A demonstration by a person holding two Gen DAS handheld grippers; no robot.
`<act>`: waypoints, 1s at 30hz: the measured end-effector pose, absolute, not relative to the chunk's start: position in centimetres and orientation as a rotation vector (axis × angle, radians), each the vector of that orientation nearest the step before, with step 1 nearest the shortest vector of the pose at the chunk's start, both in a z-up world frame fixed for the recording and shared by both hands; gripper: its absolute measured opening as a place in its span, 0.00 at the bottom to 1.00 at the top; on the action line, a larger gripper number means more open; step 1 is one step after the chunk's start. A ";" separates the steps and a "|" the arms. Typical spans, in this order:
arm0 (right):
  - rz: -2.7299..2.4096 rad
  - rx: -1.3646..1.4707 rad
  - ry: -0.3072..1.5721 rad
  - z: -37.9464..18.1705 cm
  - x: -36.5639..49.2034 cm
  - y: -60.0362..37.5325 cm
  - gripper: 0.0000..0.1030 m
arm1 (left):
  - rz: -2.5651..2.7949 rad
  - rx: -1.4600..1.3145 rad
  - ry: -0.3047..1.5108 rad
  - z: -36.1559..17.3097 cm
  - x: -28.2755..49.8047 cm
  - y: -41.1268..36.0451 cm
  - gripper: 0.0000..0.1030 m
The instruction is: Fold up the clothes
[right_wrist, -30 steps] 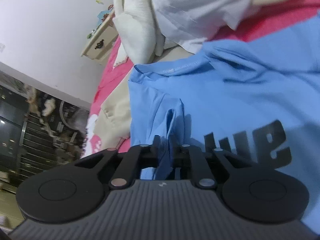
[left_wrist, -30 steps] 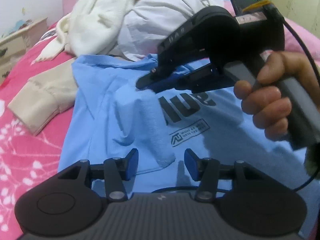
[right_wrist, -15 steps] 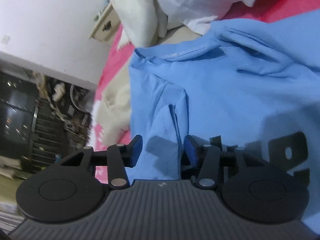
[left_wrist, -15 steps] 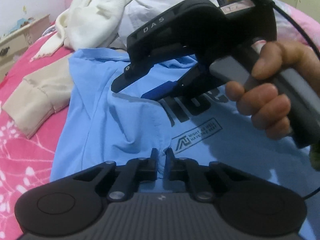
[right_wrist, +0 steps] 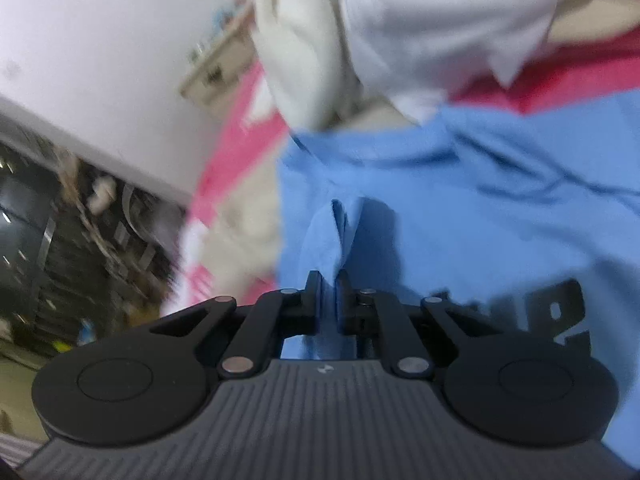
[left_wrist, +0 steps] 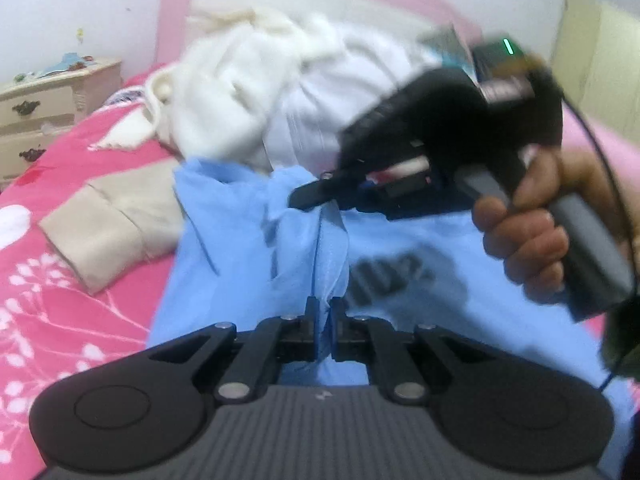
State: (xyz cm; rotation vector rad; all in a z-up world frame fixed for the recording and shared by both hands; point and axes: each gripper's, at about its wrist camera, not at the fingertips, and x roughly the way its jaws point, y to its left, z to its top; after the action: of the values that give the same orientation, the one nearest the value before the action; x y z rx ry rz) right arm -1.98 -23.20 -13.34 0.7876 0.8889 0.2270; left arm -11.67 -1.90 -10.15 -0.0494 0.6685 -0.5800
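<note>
Both tongs, left (left_wrist: 324, 316) and right (right_wrist: 328, 292), pinch the shirt (left_wrist: 248, 264) shut; next, carry the fold across the bed (left_wrist: 60, 280).

Both wrist cameras look closely down along their fingers (left_wrist: 310, 320), sharing the blue shirt (right_wrist: 460, 208).

My left camera is smeared with motion; the black print (left_wrist: 390, 276) on the blue T-shirt (left_wrist: 240, 248) is too blurred for me to read; the right gripper (left_wrist: 308, 198) hides part of the shirt behind it. My right camera is blurred too; the print (right_wrist: 556, 312) is cut off by my own gripper body; the dresser (right_wrist: 212, 68) is only a smear; the dark clutter (right_wrist: 72, 248) at left I cannot make out.
</note>
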 end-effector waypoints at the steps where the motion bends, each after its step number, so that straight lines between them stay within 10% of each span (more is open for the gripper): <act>1: 0.238 0.789 0.868 -12.5 -1.7 -23.0 0.05 | -0.571 -0.097 0.652 -9.6 -11.6 -0.8 0.05; 20: 0.575 0.317 1.010 -14.7 14.6 -0.1 0.06 | -0.024 -0.755 0.656 -13.3 -10.0 20.1 0.05; 30: 0.608 0.546 0.926 -14.9 16.0 -1.7 0.11 | 0.175 -0.934 0.623 -15.3 -11.7 23.9 0.05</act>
State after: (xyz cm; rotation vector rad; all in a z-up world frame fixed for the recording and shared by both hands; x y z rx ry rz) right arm 16.04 -1.72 -14.87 0.5462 0.9258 0.6082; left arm -11.68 23.94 -15.27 -0.9339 0.6229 0.1752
